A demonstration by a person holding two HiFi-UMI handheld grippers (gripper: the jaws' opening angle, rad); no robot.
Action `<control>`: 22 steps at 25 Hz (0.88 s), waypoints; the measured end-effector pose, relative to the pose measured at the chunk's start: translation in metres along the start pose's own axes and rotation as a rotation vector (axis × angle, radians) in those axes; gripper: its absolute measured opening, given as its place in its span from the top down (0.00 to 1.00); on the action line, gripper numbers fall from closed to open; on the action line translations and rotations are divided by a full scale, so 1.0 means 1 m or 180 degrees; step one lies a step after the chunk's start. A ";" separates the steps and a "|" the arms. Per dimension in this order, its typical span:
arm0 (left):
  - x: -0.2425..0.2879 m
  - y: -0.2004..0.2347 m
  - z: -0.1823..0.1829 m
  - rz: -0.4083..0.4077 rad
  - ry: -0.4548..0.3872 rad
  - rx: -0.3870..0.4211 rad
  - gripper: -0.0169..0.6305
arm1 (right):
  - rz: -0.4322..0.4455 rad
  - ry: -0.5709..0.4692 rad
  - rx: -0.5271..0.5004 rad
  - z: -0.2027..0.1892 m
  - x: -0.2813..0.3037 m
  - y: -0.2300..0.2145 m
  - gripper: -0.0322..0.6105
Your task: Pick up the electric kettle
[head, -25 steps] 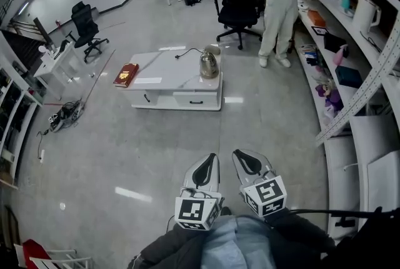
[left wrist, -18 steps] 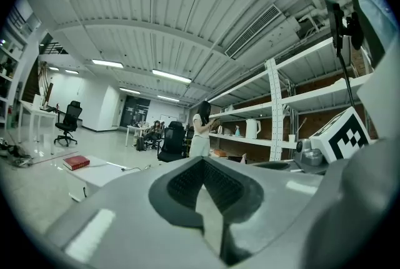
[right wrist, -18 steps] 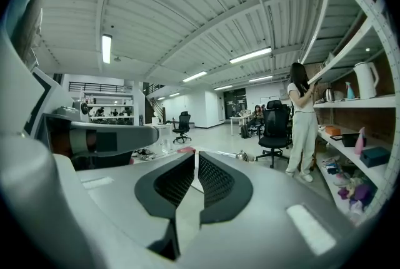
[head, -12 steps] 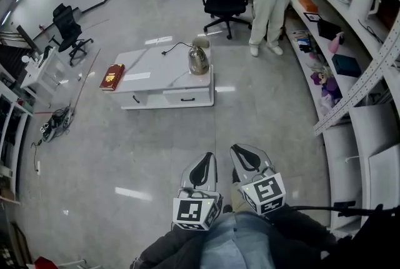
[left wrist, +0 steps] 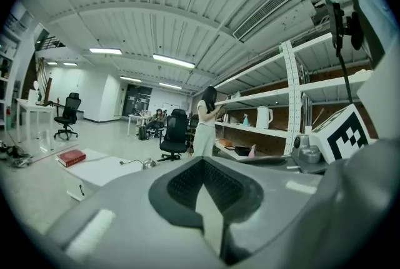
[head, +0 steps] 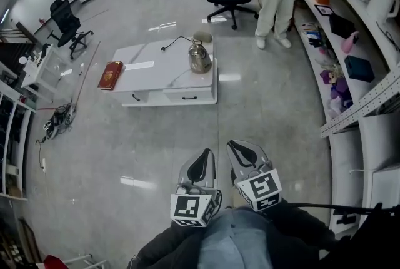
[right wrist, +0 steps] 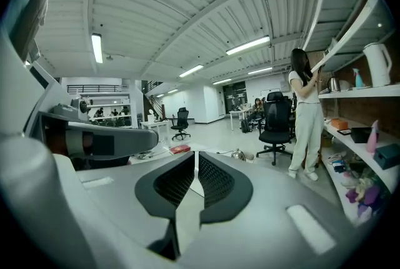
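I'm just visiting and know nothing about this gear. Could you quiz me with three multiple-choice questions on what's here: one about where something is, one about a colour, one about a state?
1. Where does the steel kettle stand?
A. on the floor
B. on the low white table
C. on an office chair

2. What colour is the book on that table?
A. red
B. blue
C. green

3. How do the jaws of the right hand-held gripper stand?
A. wide open
B. clamped on the kettle
C. shut, empty

Answers:
1 B: it sits at the table's right end in the head view.
2 A: its cover is plainly red.
3 C: the right gripper view shows the pads together with nothing between them.
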State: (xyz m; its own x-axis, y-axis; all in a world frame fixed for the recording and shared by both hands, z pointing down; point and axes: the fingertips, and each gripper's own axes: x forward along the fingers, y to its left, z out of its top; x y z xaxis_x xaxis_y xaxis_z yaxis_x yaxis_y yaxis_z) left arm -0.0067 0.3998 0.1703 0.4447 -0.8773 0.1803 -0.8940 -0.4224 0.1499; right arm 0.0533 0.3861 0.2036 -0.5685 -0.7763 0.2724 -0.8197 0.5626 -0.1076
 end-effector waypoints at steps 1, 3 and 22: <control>0.010 0.001 0.005 0.0009 0.0024 0.0013 0.97 | 0.0022 -0.0011 0.0007 0.005 0.007 -0.007 0.88; 0.029 0.003 0.017 0.0007 0.0032 0.0101 0.97 | 0.0052 -0.0070 -0.0004 0.017 0.020 -0.021 0.88; 0.130 0.022 0.057 0.0005 0.0141 0.0366 0.97 | 0.0163 -0.0198 0.0176 0.048 0.101 -0.092 0.91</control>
State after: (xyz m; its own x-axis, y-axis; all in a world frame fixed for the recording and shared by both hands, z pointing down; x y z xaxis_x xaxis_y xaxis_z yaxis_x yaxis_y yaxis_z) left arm 0.0279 0.2630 0.1412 0.4430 -0.8681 0.2238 -0.8940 -0.4466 0.0374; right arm 0.0680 0.2421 0.1950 -0.6117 -0.7640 0.2053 -0.7910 0.5869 -0.1728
